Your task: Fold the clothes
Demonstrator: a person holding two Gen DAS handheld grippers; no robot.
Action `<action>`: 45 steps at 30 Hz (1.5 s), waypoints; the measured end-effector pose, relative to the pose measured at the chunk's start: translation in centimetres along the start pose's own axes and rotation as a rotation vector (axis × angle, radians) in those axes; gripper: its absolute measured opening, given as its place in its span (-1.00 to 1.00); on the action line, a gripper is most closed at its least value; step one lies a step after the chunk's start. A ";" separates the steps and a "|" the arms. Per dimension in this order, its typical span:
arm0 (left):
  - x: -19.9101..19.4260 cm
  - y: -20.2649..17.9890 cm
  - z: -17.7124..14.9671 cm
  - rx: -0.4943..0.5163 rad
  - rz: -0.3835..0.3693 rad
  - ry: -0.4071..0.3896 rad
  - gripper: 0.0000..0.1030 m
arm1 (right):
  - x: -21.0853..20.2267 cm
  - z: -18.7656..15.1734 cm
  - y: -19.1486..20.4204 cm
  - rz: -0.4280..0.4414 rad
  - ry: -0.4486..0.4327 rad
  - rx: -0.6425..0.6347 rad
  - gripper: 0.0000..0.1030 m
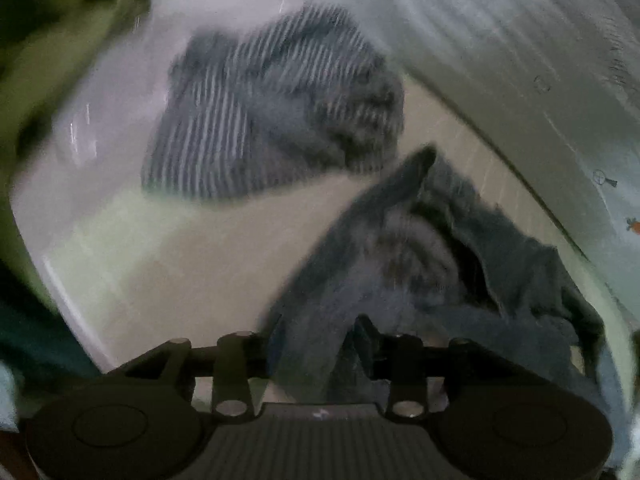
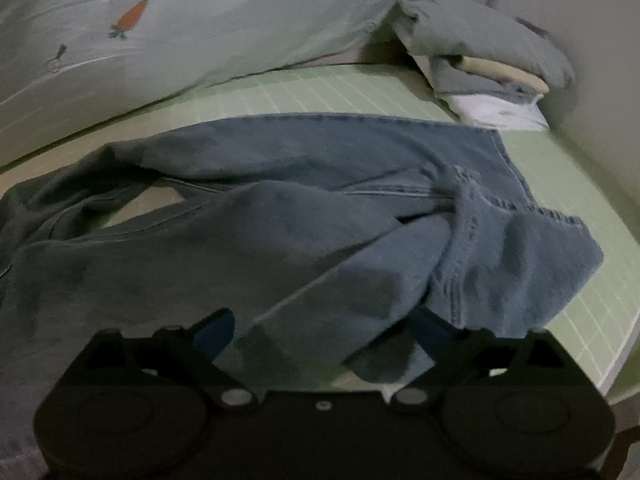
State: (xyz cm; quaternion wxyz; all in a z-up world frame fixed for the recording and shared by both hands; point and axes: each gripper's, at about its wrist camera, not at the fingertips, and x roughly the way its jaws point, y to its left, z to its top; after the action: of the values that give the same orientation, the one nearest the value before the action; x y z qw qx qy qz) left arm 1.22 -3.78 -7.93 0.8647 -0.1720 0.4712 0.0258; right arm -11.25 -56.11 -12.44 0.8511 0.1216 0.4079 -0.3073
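Risk: blue denim jeans (image 2: 304, 216) are lying rumpled w/ legs crossing on green grid mat (image 2: 560, 184), so a fold now is trapping creases. Right gripper (image 2: 324, 332) is gaping wide, gripping nothing. Left gripper (image 1: 316, 344) is part-open over denim; can't tell if pinching.
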 end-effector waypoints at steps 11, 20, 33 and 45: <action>6.5 -4.5 1.3 0.230 -0.106 0.119 -0.01 | -0.3 -0.4 1.4 0.022 -0.006 -0.014 1.00; 10.7 -5.5 0.2 0.294 -0.046 0.205 0.03 | -0.9 -1.3 1.8 -0.009 0.016 -0.044 1.00; 10.7 -8.2 0.1 0.437 -0.047 0.147 -0.72 | -1.3 -2.3 2.6 -0.025 0.040 -0.079 1.00; 7.4 -4.6 4.9 0.385 0.055 -0.056 -0.74 | -1.7 -2.4 3.0 -0.012 0.043 -0.097 1.00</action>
State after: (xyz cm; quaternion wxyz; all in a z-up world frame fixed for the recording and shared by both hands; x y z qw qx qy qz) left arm 10.22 -7.38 -10.36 0.8933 0.0103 0.4479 -0.0364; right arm -11.67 -51.92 -12.76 0.8451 0.0845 0.4412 -0.2896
